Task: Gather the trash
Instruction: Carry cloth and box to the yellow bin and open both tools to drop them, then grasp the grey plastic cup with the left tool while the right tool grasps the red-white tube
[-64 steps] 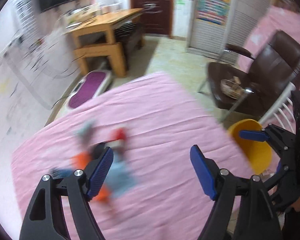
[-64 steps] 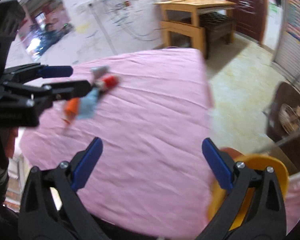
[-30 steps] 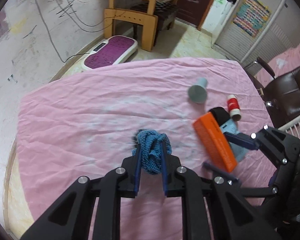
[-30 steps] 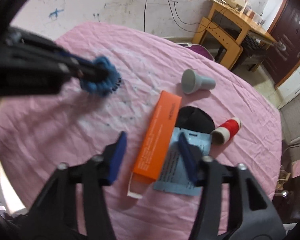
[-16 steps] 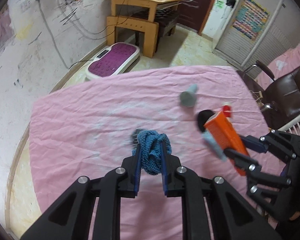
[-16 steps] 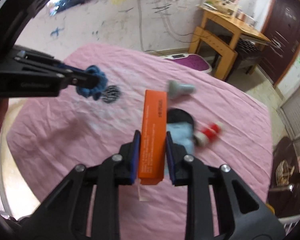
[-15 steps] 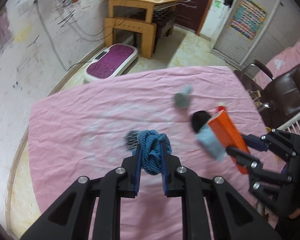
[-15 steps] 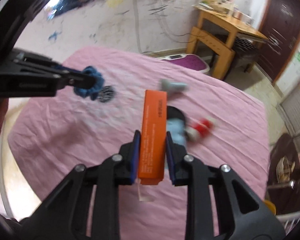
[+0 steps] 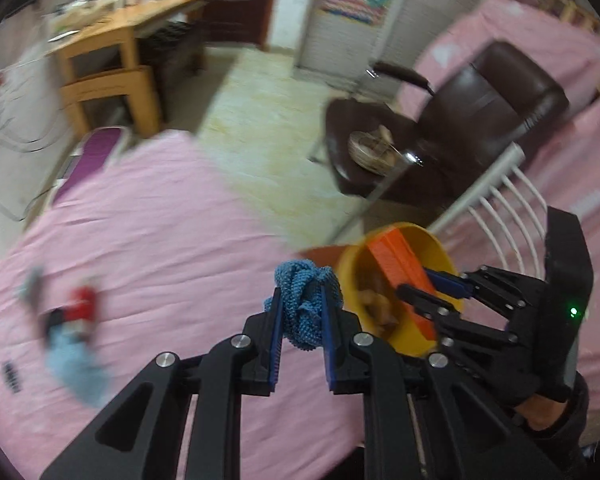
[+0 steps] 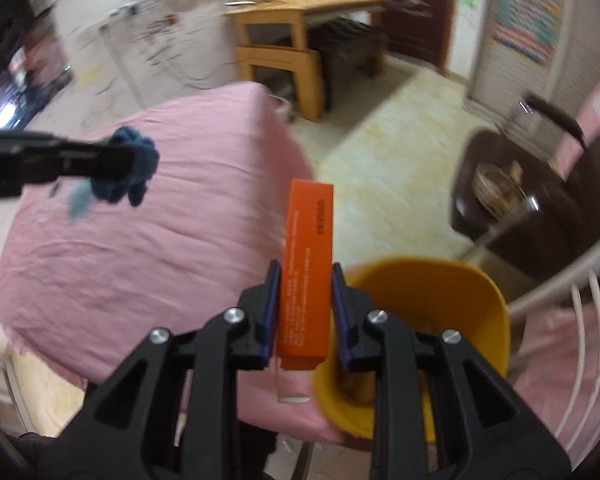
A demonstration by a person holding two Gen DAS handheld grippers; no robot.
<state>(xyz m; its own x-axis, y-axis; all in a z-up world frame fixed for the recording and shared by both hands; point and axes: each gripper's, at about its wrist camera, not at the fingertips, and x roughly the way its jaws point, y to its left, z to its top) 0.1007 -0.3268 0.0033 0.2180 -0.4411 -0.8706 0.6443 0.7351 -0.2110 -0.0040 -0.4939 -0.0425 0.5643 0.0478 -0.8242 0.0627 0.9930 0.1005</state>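
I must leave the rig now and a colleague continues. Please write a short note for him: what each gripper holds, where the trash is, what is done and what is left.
Left gripper: jaws shut on the blue knitted cloth, held in the air beside the yellow bin.
Right gripper: jaws shut on the orange box, at the bin's rim, not released.
Bin: at the edge of the pink bed; it already holds some scraps, too blurred to identify.
Left: drop both items in, then fetch the red item, the light blue packet and the blurred grey thing beside them on the bed.
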